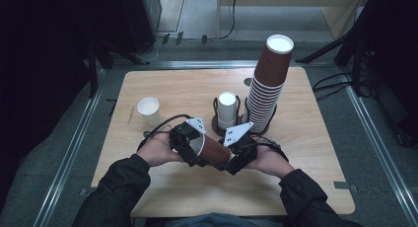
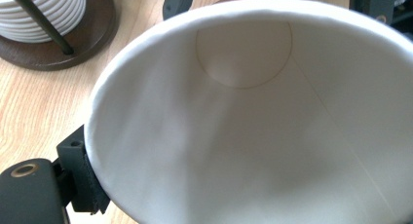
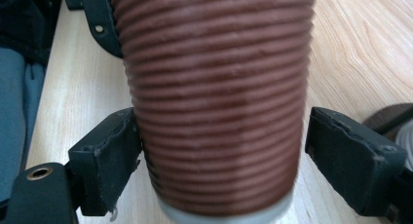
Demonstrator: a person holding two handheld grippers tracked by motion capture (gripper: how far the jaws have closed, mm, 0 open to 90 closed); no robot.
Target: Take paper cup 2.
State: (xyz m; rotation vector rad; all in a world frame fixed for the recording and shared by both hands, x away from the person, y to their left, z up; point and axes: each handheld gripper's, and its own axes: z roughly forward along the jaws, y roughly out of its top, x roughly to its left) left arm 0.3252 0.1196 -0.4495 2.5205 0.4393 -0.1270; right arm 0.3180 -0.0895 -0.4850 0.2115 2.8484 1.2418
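A brown ribbed paper cup [image 1: 215,151] lies on its side between the two grippers, just above the wooden table [image 1: 305,153]. My left gripper [image 1: 193,149] is at the cup's mouth. In the left gripper view I look into the white inside of the cup [image 2: 243,136], and one pad [image 2: 90,182] presses on the outside of the rim while the other jaw is hidden. My right gripper [image 3: 221,156] straddles the cup's base end [image 3: 214,97]. Its left pad [image 3: 117,153] touches the ribbed wall, and its right pad [image 3: 350,158] stands a little clear.
A tall leaning stack of brown cups [image 1: 268,84] stands in a wire holder at the back right. Beside it is a short stack of upturned white cups [image 1: 226,108] on a dark round base [image 2: 92,36]. One white cup [image 1: 149,110] stands upright at the left.
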